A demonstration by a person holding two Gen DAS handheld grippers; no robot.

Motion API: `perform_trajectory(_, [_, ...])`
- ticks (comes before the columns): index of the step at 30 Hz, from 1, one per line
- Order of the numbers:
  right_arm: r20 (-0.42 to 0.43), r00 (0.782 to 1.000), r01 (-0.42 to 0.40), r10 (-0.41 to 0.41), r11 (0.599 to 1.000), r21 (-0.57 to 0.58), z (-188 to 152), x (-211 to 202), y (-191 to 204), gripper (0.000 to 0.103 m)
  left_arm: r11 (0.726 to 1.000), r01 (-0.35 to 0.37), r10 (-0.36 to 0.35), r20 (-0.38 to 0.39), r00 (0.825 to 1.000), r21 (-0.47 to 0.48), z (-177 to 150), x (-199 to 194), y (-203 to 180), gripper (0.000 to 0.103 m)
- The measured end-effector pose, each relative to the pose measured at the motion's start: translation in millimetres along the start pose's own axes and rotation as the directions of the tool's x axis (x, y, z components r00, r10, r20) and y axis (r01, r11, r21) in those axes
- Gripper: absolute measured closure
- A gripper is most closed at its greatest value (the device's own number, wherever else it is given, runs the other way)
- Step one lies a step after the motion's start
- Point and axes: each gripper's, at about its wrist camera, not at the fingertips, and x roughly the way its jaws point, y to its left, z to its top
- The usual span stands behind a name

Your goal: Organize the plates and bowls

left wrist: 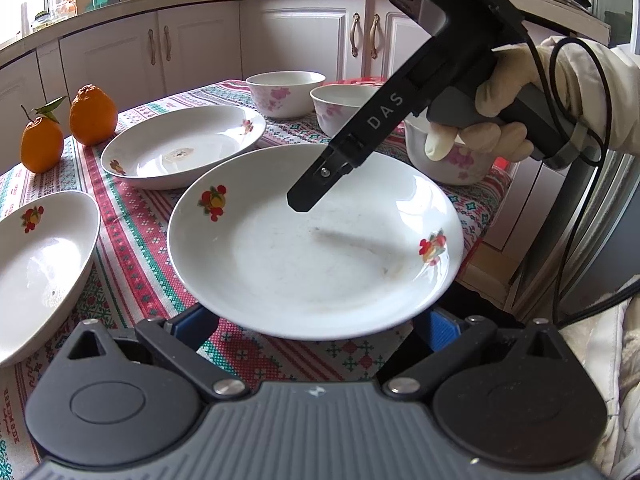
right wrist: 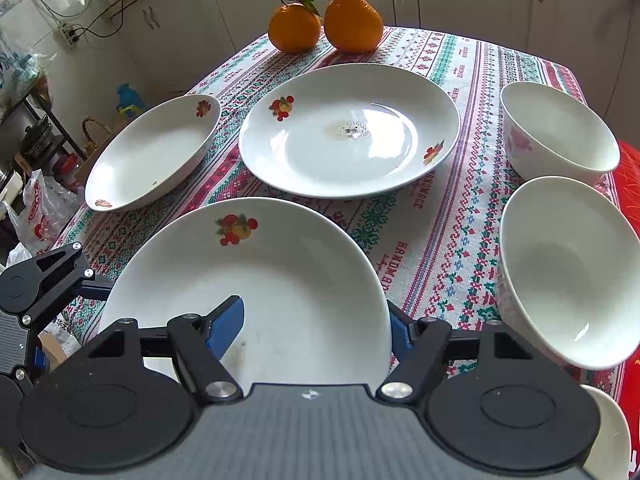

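A white plate with fruit prints (left wrist: 316, 248) (right wrist: 256, 272) lies nearest on the patterned tablecloth. My right gripper (right wrist: 316, 328) is shut on its rim, one blue pad (right wrist: 228, 326) inside the plate and the other behind the edge. In the left wrist view it (left wrist: 308, 196) comes down from the upper right, held by a gloved hand (left wrist: 504, 92). My left gripper (left wrist: 318, 332) is open, its fingers spread wide beneath the plate's near rim, tips hidden. Two more matching plates (right wrist: 348, 132) (right wrist: 156, 152) lie beyond. Three white bowls with pink flowers (right wrist: 560, 132) (right wrist: 568, 272) (left wrist: 444, 160) stand to the right.
Two oranges (right wrist: 294, 28) (right wrist: 352, 22) sit at the table's far edge. A red cloth (right wrist: 628, 184) lies at the right side of the table. White kitchen cabinets (left wrist: 192, 44) stand behind. Bags and clutter (right wrist: 36, 208) fill the floor to the left of the table.
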Motion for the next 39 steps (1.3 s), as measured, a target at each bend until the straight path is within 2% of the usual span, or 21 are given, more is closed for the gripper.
perform_trajectory(16, [0.016,1.0,-0.023,0.023,1.0,-0.021,11.6,-3.2,12.2,0.025,1.0,-0.021,0.022,0.006,1.0,-0.019,-2.4,-11.9,9.3,0.001])
perform_trajectory(39, [0.041,0.996,-0.068,0.073,0.991,-0.117,53.8,3.0,53.3,0.025,0.993,-0.099,0.101,0.031,0.994,-0.07,-2.1,-47.3,43.1,0.001])
